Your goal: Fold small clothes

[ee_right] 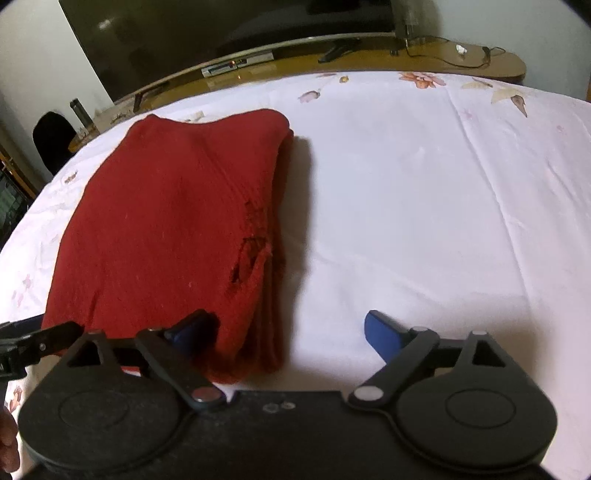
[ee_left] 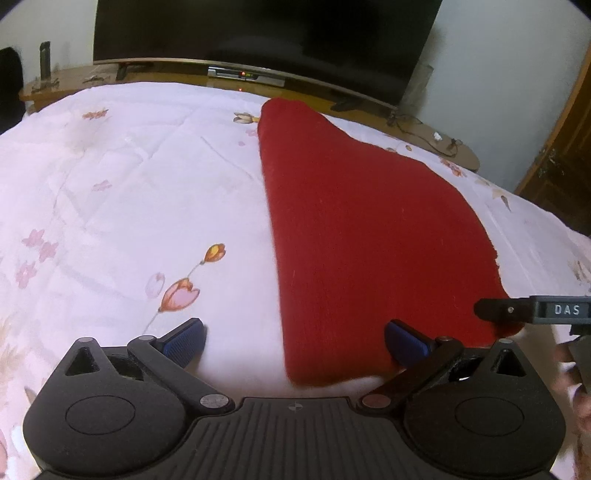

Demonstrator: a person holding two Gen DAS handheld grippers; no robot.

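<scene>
A: Starting from the left, where does the red garment (ee_left: pixel 354 236) lie?

B: It lies flat on the bed (ee_left: pixel 122 192), folded into a long strip that runs away toward the television (ee_left: pixel 266 33) beyond the far edge. Left of the garment there is only flowered bedding.

A: And the left gripper (ee_left: pixel 295 343)?

B: Its jaws stand wide and released. 1 blue pad hangs over bare bedding left of the garment, the other over the garment's near end; nothing is pinched between them.

A: Then the right gripper (ee_right: pixel 284 332)?

B: Also spread and holding nothing. Its left pad sits at the garment's near right corner, where stacked layers show along the thick folded edge (ee_right: pixel 273 236); the other pad is over bare bedding right of the garment.

A: So what does the step call for?

B: Likely the next fold, near end carried toward the far end. To do it well, each gripper should probably bite 1 near corner, catching all layers, since the right edge is thick and a shallow pinch could lift only the top ply. Both corners should rise together and land square on the far end, so the strip does not skew.
</scene>
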